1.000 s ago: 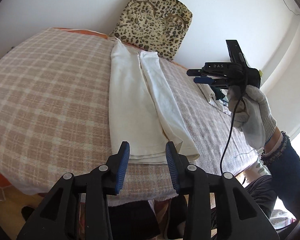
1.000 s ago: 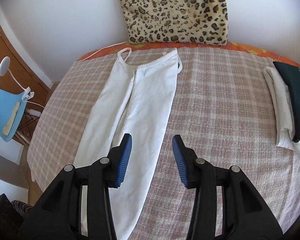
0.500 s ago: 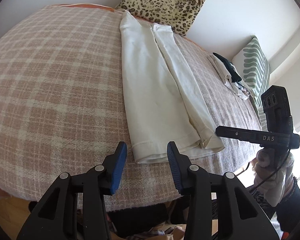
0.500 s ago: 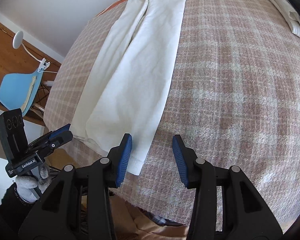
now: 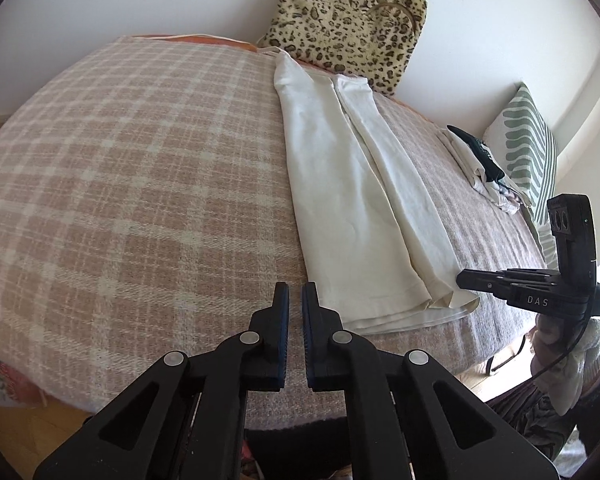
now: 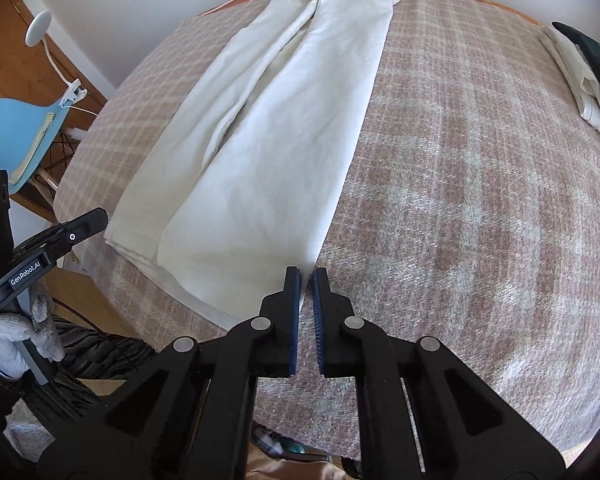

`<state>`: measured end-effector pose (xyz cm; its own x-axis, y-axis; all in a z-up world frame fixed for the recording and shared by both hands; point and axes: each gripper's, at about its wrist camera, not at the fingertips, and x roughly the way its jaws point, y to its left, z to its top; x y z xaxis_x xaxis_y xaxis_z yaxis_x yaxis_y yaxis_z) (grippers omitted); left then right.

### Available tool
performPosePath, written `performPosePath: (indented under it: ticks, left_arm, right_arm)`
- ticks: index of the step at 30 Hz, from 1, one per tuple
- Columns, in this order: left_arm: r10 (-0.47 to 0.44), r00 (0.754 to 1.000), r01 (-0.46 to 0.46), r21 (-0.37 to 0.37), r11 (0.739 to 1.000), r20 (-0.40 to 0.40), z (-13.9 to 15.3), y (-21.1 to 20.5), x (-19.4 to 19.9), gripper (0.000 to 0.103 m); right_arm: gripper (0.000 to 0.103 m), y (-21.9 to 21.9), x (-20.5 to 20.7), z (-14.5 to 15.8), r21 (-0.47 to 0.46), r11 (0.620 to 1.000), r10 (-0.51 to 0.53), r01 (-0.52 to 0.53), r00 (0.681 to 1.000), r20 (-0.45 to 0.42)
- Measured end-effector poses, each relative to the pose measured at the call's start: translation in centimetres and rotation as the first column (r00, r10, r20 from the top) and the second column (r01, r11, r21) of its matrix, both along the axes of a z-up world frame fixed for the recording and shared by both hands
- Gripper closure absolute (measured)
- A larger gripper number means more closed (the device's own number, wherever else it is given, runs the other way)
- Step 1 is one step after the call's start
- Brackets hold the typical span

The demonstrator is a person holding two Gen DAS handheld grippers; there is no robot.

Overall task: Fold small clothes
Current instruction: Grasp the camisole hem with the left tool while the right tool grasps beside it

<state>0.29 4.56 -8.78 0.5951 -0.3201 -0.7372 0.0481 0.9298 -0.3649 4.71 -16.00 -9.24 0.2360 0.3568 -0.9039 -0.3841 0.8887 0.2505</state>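
A long white garment [image 5: 352, 200] [image 6: 268, 140], folded lengthwise, lies flat on the plaid bed cover [image 5: 140, 180], its hem toward me. My left gripper [image 5: 295, 292] [image 6: 100, 216] hovers at the hem's left corner. Its jaws are together, with only plaid cover showing in the slit. My right gripper [image 6: 306, 276] [image 5: 458, 278] is at the hem's right corner. Its jaws are closing to a narrow slit, and the garment's right edge runs in between the pads. Gloved hands [image 6: 12, 336] hold both tools.
A leopard-print cushion [image 5: 348, 20] leans on the wall at the bed's far end. Folded clothes [image 6: 580, 68] and a green-patterned pillow [image 5: 528, 140] lie at the right. A blue chair [image 6: 16, 132] and a white lamp [image 6: 38, 32] stand left of the bed.
Both pairs of jaws have gone from open to nearly together. The right gripper dropped from over the bed's middle to the hem's right corner; the left edged toward the left corner.
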Motion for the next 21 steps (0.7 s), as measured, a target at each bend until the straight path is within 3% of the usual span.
performPosePath:
  ticks: [4,5,6,8,9,13,16,17,18,21]
  left_arm:
    - [0.004,1.0,-0.004,0.002,1.0,0.023,0.7,0.0,-0.3,0.095]
    - [0.0,1.0,0.0,0.0,1.0,0.028,0.9,-0.2,-0.3,0.09]
    - [-0.001,1.0,0.001,0.005,1.0,0.026,1.0,-0.5,-0.2,0.078]
    - [-0.014,1.0,0.014,-0.018,1.0,0.004,0.9,-0.8,0.1,0.062]
    - [-0.025,1.0,0.024,-0.035,0.999,-0.013,0.7,-0.9,0.3,0.06]
    - [-0.033,0.998,0.033,-0.013,0.999,-0.058,-0.4,-1.7,1.0,0.06]
    - [-0.038,0.998,0.039,0.016,0.999,-0.046,-0.8,-1.9,1.1,0.073]
    - [-0.046,0.998,0.047,0.027,0.999,-0.049,-0.9,-1.9,1.2,0.086]
    - [-0.052,0.997,0.053,0.019,0.998,-0.052,-1.1,-1.8,1.2,0.092]
    - [-0.065,0.997,0.066,0.013,0.998,-0.045,-1.2,-1.7,1.0,0.096]
  right_arm:
    - [0.095,0.0,0.0,0.1,-0.006,1.0,0.005,-0.005,1.0,0.006]
    - [0.095,0.0,0.0,0.1,-0.003,1.0,0.005,-0.005,1.0,0.004]
    - [0.095,0.0,0.0,0.1,0.004,1.0,0.005,-0.005,1.0,-0.001]
    - [0.095,0.0,0.0,0.1,0.049,0.999,0.001,0.0,1.0,-0.029]
    - [0.094,-0.2,0.0,0.1,0.073,0.997,-0.003,0.006,0.999,-0.041]
    - [0.092,-0.6,-0.1,0.1,0.095,0.995,-0.009,0.014,0.999,-0.053]
    - [0.091,-0.7,-0.5,-0.2,0.086,0.996,0.007,-0.002,0.999,-0.054]
    - [0.091,-0.8,-0.7,-0.1,0.076,0.997,0.014,-0.011,0.999,-0.042]
    - [0.091,-0.5,-0.9,0.0,0.065,0.998,0.021,-0.019,0.999,-0.031]
    - [0.092,-0.2,-1.1,0.0,0.046,0.998,0.036,-0.036,0.999,-0.012]
